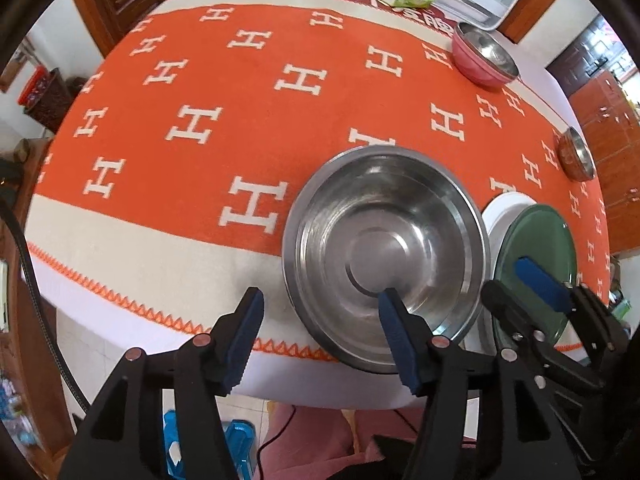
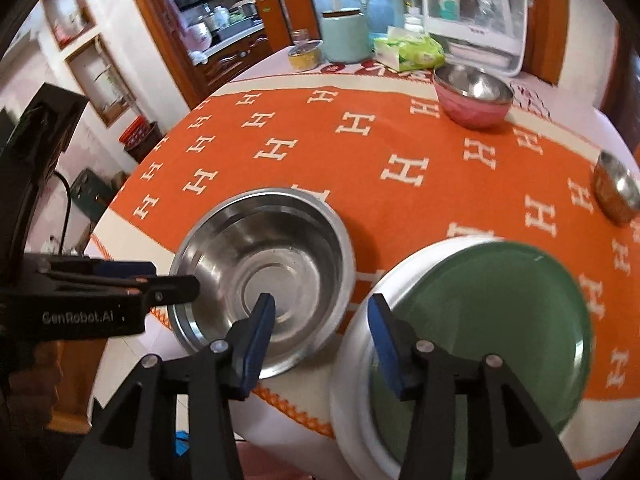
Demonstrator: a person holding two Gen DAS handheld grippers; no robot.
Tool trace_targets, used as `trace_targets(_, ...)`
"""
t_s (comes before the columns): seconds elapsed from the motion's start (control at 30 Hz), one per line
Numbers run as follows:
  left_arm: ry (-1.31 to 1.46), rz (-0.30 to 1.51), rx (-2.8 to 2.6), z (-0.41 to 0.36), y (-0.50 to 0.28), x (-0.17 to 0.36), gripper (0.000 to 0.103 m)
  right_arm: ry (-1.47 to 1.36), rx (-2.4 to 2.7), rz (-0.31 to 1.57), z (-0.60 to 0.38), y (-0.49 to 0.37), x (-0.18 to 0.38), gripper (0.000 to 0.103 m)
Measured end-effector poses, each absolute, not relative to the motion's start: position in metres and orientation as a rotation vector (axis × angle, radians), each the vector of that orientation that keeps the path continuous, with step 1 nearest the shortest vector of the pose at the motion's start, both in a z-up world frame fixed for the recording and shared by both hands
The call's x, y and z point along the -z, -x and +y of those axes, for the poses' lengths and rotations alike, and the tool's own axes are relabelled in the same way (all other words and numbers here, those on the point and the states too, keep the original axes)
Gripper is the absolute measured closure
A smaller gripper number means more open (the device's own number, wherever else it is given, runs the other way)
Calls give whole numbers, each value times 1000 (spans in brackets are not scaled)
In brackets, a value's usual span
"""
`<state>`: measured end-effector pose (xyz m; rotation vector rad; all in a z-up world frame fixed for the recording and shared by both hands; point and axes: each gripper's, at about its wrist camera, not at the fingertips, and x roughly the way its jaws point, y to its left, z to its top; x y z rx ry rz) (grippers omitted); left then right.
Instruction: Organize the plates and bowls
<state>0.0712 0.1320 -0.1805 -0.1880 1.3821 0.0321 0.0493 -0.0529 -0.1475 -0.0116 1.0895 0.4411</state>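
Note:
A large steel bowl (image 1: 384, 256) (image 2: 264, 268) stands near the table's front edge. My left gripper (image 1: 320, 294) (image 2: 188, 286) is open astride its near-left rim, one finger inside and one outside, with neither pad pressing. To the bowl's right a green plate (image 1: 536, 240) (image 2: 496, 320) lies on a white plate (image 1: 504, 208) (image 2: 352, 392). My right gripper (image 2: 320, 300) (image 1: 506, 276) hangs open between the bowl and the plates, holding nothing. A pink bowl (image 1: 484, 56) (image 2: 472, 96) sits at the back right. A small brown bowl (image 1: 574, 156) (image 2: 616, 188) sits at the far right.
An orange cloth with white H marks (image 1: 240, 100) (image 2: 360, 152) covers the round table. At the back stand a tissue pack (image 2: 408, 54), a mint canister (image 2: 344, 36), a yellow tin (image 2: 306, 56) and a white box (image 2: 476, 20). The white plate overhangs the table's front edge.

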Motion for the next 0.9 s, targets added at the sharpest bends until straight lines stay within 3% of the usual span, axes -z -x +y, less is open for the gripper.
trace_targets(0.57, 202, 1254, -68, 85, -106, 87, 34, 164, -426, 1138, -144, -105, 54, 53)
trace_targets(0.7, 154, 1215, -79, 66, -120, 64, 34, 208, -395, 1101, -166, -121, 34, 47)
trace_targets(0.9, 115, 1134, -62, 38, -149, 28, 31, 253, -367, 1042, -197, -152, 11, 46)
